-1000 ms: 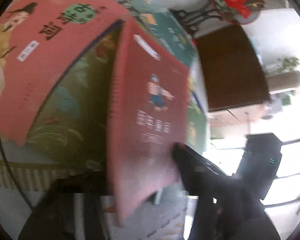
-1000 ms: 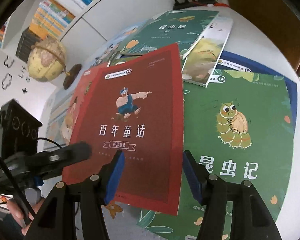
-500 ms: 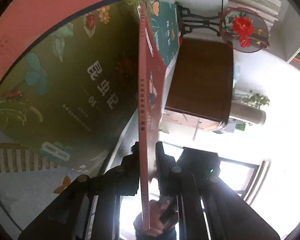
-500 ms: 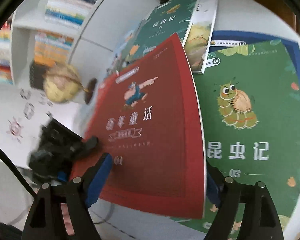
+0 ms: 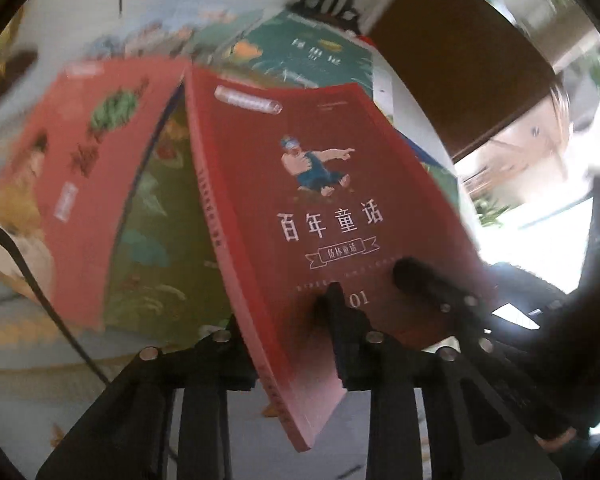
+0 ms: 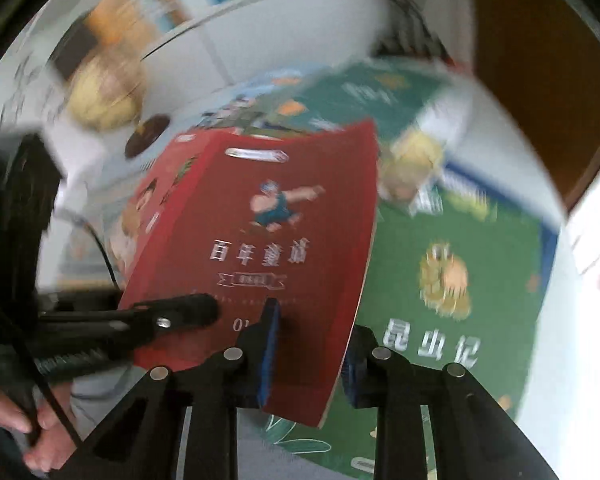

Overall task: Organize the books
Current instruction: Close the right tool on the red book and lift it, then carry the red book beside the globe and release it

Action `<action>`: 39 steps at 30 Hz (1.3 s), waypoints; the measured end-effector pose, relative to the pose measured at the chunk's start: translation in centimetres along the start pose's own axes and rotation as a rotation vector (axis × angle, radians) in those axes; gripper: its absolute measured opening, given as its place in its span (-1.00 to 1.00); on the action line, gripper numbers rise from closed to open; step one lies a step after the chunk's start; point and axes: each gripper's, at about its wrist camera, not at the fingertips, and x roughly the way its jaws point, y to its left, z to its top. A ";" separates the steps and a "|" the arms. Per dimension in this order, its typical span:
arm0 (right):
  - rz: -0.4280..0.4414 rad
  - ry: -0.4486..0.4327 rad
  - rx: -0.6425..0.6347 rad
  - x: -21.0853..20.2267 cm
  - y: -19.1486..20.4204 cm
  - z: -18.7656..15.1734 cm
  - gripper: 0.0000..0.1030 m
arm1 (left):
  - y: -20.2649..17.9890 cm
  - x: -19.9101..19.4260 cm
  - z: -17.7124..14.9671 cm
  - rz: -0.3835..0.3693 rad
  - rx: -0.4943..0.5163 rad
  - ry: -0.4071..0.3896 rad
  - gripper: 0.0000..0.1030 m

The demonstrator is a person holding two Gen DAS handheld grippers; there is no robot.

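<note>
A dark red book (image 5: 332, 208) with a cartoon man and white Chinese title is lifted off the table, tilted. My left gripper (image 5: 288, 344) is shut on its lower spine edge. My right gripper (image 6: 312, 356) is shut on its lower right corner; the book shows in that view too (image 6: 276, 248). The right gripper's finger (image 5: 428, 280) lies on the cover in the left wrist view, and the left gripper's finger (image 6: 180, 316) shows in the right wrist view.
Several books lie spread on the white table: a large green caterpillar book (image 6: 460, 288), a salmon-pink book (image 5: 88, 168), a dark green book (image 5: 308, 56). A globe (image 6: 100, 92) stands at the back left, a brown cabinet (image 5: 460, 64) at the right.
The red book has turned from edge-on to cover-facing in the left wrist view. The right gripper's jaws have narrowed onto its corner. Both views are now motion-blurred.
</note>
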 end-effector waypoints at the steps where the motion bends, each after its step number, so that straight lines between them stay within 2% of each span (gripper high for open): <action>1: -0.009 -0.012 -0.026 -0.3 0.5 -0.1 -0.50 | 0.2 -0.5 -0.5 0.006 0.008 -0.013 -0.49; 5: -0.004 -0.050 -0.103 -1.7 2.5 -0.9 -0.51 | 1.9 -3.5 -1.8 0.011 -0.007 -0.095 -0.47; 9: 0.018 -0.075 -0.191 -2.7 6.0 -0.8 -0.51 | 4.2 -6.5 -3.4 0.046 -0.013 -0.135 -0.46; 13: 0.010 -0.097 -0.291 -3.0 11.3 -0.3 -0.51 | 7.7 -9.9 -5.2 0.081 -0.053 -0.180 -0.46; 19: 0.067 -0.158 -0.357 -3.8 19.9 1.8 -0.51 | 14.6 -16.3 -6.5 0.123 -0.110 -0.276 -0.46; 25: 0.138 -0.205 -0.407 -2.1 29.6 4.5 -0.51 | 22.8 -21.8 -7.3 0.226 -0.141 -0.360 -0.46; 29: 0.173 -0.202 -0.420 0.5 35.6 5.8 -0.50 | 28.0 -23.5 -7.6 0.293 -0.161 -0.375 -0.46; 33: 0.197 -0.184 -0.419 3.9 40.6 6.9 -0.50 | 32.9 -24.1 -7.7 0.322 -0.186 -0.382 -0.46; 39: 0.181 -0.139 -0.416 8.2 44.7 7.9 -0.50 | 38.4 -22.4 -7.6 0.293 -0.237 -0.358 -0.46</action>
